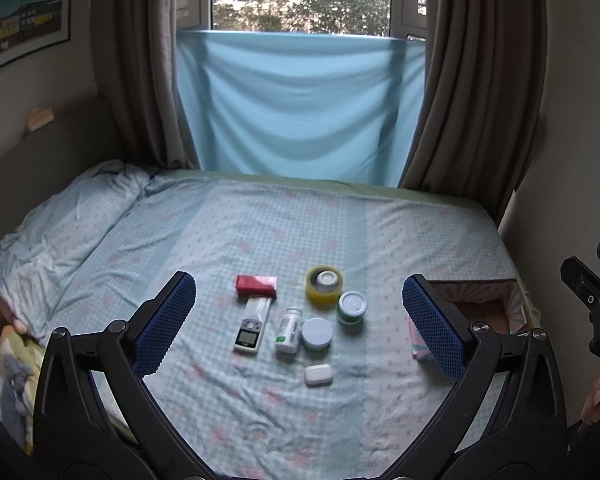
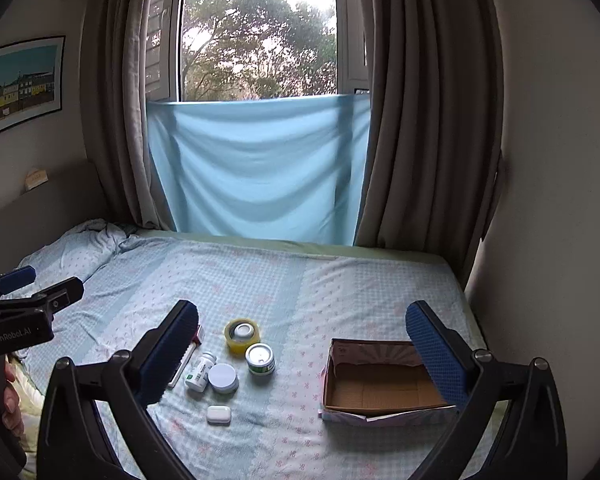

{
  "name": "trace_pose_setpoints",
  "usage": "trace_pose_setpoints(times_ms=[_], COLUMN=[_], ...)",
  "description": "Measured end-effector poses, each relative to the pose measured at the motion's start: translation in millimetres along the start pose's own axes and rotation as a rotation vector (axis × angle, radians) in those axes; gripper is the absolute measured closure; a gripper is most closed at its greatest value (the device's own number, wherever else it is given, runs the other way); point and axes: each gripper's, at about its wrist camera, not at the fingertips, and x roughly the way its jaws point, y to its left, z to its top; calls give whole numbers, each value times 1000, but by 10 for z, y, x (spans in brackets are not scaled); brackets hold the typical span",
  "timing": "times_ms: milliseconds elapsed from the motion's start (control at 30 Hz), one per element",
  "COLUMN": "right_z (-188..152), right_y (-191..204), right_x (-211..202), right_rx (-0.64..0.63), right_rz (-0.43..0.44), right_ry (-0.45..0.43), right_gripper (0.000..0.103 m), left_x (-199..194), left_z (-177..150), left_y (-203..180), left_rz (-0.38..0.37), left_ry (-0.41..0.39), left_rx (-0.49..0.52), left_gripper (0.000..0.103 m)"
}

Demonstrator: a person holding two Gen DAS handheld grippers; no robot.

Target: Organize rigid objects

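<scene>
Small objects lie grouped on the bed: a red box [image 1: 256, 285], a white remote-like device [image 1: 251, 330], a white pill bottle [image 1: 289, 329], a round blue-lidded jar [image 1: 317, 333], a green can [image 1: 352, 308], a yellow tape roll [image 1: 324, 285] and a white earbud case [image 1: 318, 374]. An open cardboard box [image 2: 384, 390] sits to their right. My left gripper [image 1: 300, 324] is open and empty above the objects. My right gripper [image 2: 300, 356] is open and empty, hovering between the objects and the box. The same can [image 2: 260, 358] and tape roll [image 2: 242, 335] show in the right wrist view.
The bed [image 1: 260, 232] has a checked blue sheet, with a pillow [image 1: 56, 232] at the left. A wall [image 2: 548, 240] borders its right side. Curtains [image 2: 420, 120] and a blue cloth [image 2: 256, 168] hang at the window behind.
</scene>
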Motion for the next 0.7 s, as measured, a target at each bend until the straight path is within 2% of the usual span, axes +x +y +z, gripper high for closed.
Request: trace_pose_setpoints(times_ms=[200,400,533,700], right_z=[-72,-106,-197,-334], right_y=[110,262,383,546], right_x=[567,1125,1587,2218], right_rx=[-16,-14,5,55], right_rz=[56,39,12,-39], right_ry=[100,187,254,353], right_gripper=[0,0,0,0], left_x=[631,1481,2111,2972], left_z=[-27,25,20,8], left_y=[281,567,732,868], left_rz=[20,-3,-38,-125], left_ry=[113,198,267,358], left_rx=[-20,26,113,284], left_gripper=[0,0,0,0])
